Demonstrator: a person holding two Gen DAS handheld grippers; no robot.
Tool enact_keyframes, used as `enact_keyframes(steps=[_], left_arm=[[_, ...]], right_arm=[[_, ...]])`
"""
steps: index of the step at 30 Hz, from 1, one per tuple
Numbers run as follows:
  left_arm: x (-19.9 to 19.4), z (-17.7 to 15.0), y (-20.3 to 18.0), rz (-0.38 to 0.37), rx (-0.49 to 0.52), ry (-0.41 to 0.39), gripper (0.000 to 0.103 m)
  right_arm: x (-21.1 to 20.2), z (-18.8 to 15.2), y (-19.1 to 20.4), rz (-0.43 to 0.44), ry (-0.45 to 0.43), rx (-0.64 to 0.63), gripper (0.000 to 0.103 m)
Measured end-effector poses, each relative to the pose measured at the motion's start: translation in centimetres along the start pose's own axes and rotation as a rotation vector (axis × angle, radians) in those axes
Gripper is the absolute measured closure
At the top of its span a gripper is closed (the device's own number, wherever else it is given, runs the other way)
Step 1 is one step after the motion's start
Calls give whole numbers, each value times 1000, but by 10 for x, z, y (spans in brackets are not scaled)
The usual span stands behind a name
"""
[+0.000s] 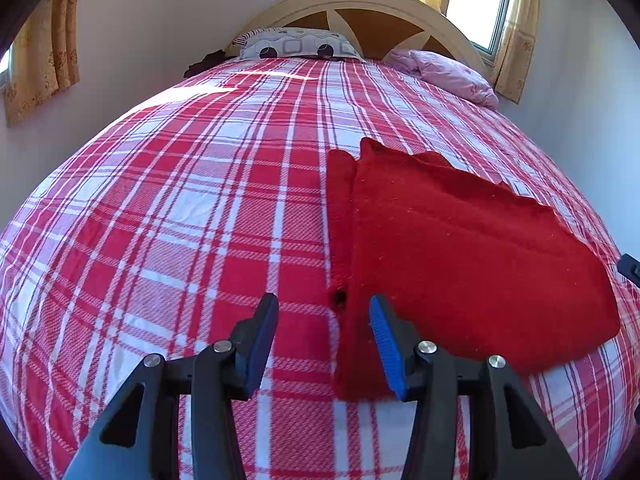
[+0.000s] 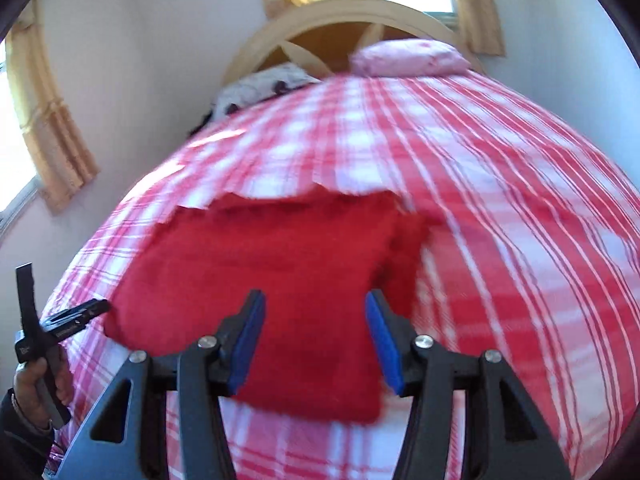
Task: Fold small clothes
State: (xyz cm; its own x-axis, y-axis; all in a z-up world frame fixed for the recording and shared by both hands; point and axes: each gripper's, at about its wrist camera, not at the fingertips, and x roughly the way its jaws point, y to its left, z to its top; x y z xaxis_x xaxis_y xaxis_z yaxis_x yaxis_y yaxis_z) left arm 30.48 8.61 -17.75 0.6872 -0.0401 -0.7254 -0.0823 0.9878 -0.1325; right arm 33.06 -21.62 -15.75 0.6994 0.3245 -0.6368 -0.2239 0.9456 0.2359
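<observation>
A red knitted garment (image 1: pixel 460 248) lies folded flat on the red and white plaid bedspread (image 1: pixel 180 200). My left gripper (image 1: pixel 324 308) is open and empty, hovering over the garment's near left edge, with a small buttonhole just ahead of its fingers. In the right wrist view the same garment (image 2: pixel 280 280) lies under my right gripper (image 2: pixel 314 304), which is open and empty above its near edge. The left gripper's handle and the hand holding it (image 2: pixel 44 336) show at the left of that blurred view.
A patterned grey pillow (image 1: pixel 296 44) and a pink pillow (image 1: pixel 448 72) lie at the wooden headboard (image 1: pixel 360 4). Walls flank the bed on both sides. Curtained windows (image 1: pixel 480 0) let in bright light. A dark item (image 1: pixel 208 62) sits by the grey pillow.
</observation>
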Motion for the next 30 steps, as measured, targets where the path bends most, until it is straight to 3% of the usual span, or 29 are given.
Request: enact_keyframes(steps=[3, 5, 7, 9, 16, 19, 24, 27, 30], left_arm=[[17, -3, -7, 66, 37, 52, 51], [17, -6, -7, 97, 51, 26, 37], [17, -8, -4, 119, 44, 12, 32], [18, -8, 1, 96, 24, 18, 32], [12, -15, 3, 72, 33, 33, 29], [12, -20, 5, 63, 39, 51, 26], [15, -21, 10, 50, 7, 73, 20], [14, -22, 9, 47, 11, 74, 20], [11, -23, 11, 37, 25, 79, 20]], right_arm=[[25, 8, 8, -7, 35, -16, 50], [49, 4, -3, -53, 89, 24, 50], [74, -7, -18, -80, 186, 79, 53], [71, -11, -23, -60, 137, 76, 53], [64, -9, -21, -73, 136, 59, 54], [54, -8, -11, -101, 106, 55, 49], [46, -24, 22, -127, 99, -98, 32], [59, -37, 31, -190, 149, -200, 32], [57, -38, 30, -194, 147, -203, 31]])
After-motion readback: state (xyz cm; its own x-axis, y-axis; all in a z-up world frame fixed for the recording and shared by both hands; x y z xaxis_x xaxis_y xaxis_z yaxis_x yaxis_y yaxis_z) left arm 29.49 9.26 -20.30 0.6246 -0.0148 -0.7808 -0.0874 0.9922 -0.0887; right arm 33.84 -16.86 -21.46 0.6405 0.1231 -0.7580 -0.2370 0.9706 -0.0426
